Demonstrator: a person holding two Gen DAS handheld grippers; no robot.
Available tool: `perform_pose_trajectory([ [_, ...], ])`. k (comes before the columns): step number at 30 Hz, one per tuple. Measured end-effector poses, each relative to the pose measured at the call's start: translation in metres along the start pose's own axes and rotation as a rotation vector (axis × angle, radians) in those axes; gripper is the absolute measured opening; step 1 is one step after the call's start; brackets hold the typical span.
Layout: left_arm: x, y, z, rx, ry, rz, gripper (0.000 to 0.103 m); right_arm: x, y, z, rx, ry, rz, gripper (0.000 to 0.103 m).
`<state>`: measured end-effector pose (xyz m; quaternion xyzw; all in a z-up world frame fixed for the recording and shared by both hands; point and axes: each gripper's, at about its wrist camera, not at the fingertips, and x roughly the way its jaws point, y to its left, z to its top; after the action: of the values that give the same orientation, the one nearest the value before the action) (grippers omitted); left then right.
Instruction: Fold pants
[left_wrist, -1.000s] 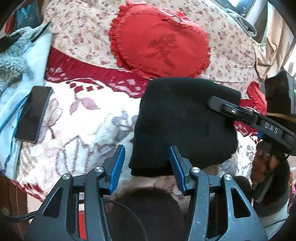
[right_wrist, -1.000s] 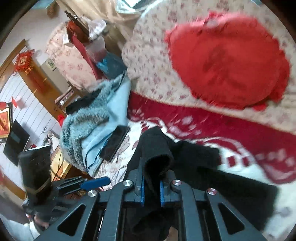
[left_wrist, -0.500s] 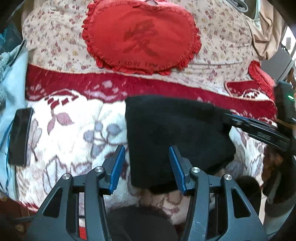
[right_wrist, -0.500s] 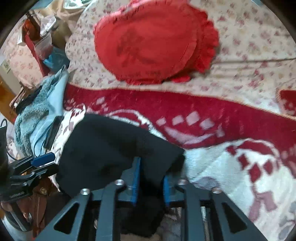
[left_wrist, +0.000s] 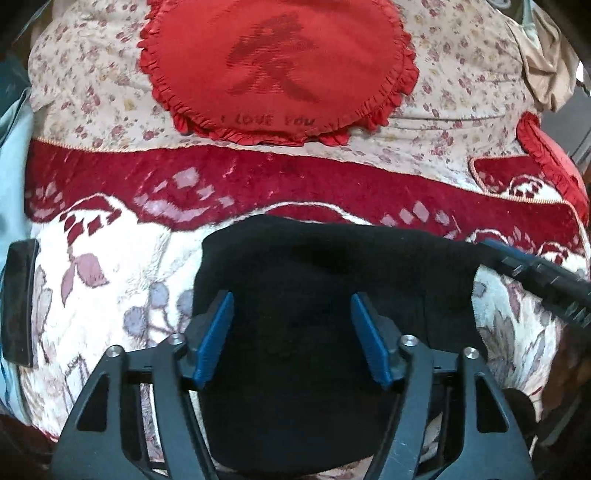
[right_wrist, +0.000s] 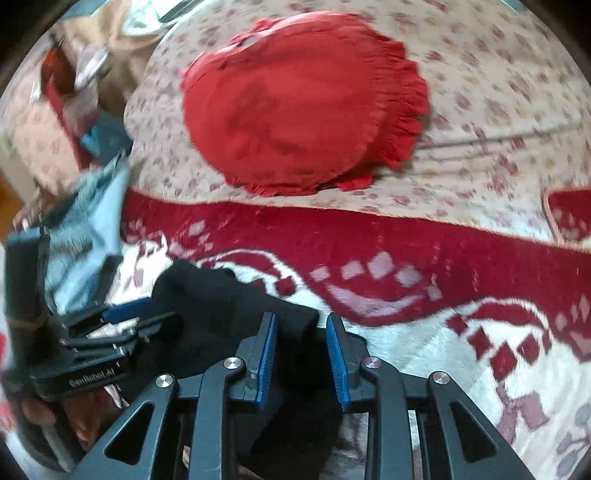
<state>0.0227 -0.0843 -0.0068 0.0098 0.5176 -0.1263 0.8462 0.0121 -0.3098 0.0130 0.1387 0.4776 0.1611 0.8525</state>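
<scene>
The black pants (left_wrist: 325, 273) lie folded into a compact rectangle on the red-and-white floral blanket (left_wrist: 110, 280). My left gripper (left_wrist: 291, 314) hovers open over their near half, blue fingers apart and empty. In the right wrist view the pants (right_wrist: 221, 306) lie at lower left. My right gripper (right_wrist: 301, 332) is open, its blue fingers on either side of the pants' right corner, not clamping it. The right gripper's finger (left_wrist: 532, 273) shows at the pants' right edge in the left wrist view. The left gripper (right_wrist: 118, 325) shows at the left in the right wrist view.
A red heart-shaped pillow (left_wrist: 277, 66) leans on the floral sofa back (left_wrist: 461, 110). A black phone (left_wrist: 18, 299) lies at the blanket's left edge beside light blue clothing (right_wrist: 85, 229). Another red cushion (left_wrist: 546, 155) sits at the right.
My right gripper has opened and let go of the pants' corner, and the fold now lies flat. My left gripper has moved forward over the pants.
</scene>
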Motion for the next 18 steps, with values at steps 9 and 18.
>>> perform_pose_trajectory([
  [9,-0.003,0.005,0.001,-0.03,-0.021,0.014,0.07,-0.002,0.042,0.001,-0.091,-0.003,0.162,0.026],
  [18,-0.002,0.012,-0.002,-0.057,-0.015,0.007,0.07,0.035,0.021,0.0,-0.006,0.089,0.063,0.026],
])
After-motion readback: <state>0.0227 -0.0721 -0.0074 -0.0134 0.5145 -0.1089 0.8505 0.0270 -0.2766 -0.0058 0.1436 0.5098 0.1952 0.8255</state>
